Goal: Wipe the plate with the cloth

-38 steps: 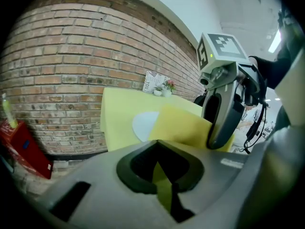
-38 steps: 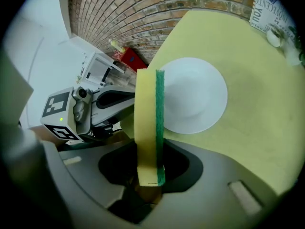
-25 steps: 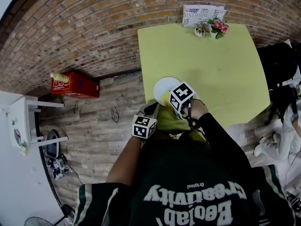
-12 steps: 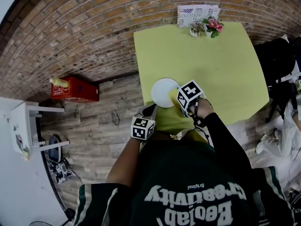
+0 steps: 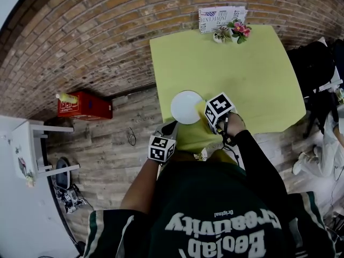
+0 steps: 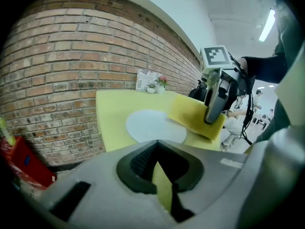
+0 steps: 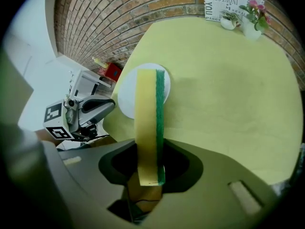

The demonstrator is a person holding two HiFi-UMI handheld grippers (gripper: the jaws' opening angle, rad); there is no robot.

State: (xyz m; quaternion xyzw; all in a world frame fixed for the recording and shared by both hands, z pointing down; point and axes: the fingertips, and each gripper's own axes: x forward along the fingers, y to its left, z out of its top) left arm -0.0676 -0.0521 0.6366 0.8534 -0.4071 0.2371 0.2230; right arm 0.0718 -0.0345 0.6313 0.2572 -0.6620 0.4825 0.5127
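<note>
A white plate (image 5: 187, 107) (image 6: 155, 126) (image 7: 126, 97) lies near the front left corner of the yellow-green table (image 5: 242, 74). My right gripper (image 5: 207, 117) (image 7: 150, 151) is shut on a yellow sponge with a green scouring side (image 7: 148, 123) (image 6: 195, 116). It holds the sponge on edge just above the plate's right rim. My left gripper (image 5: 171, 129) (image 6: 157, 151) hangs off the table's front edge, short of the plate. Its jaws meet at the tips and hold nothing, with a thin yellow-green sliver showing behind them.
A printed sign (image 5: 221, 16) and small flower pots (image 5: 236, 30) stand at the table's far edge by the brick wall. A red box (image 5: 83, 106) and white shelf (image 5: 27, 149) sit on the wooden floor at left. Dark bags (image 5: 317, 69) lie right of the table.
My right gripper has drawn the sponge to the right, off the plate's face to its rim, so the whole plate now shows. The left gripper has barely moved.
</note>
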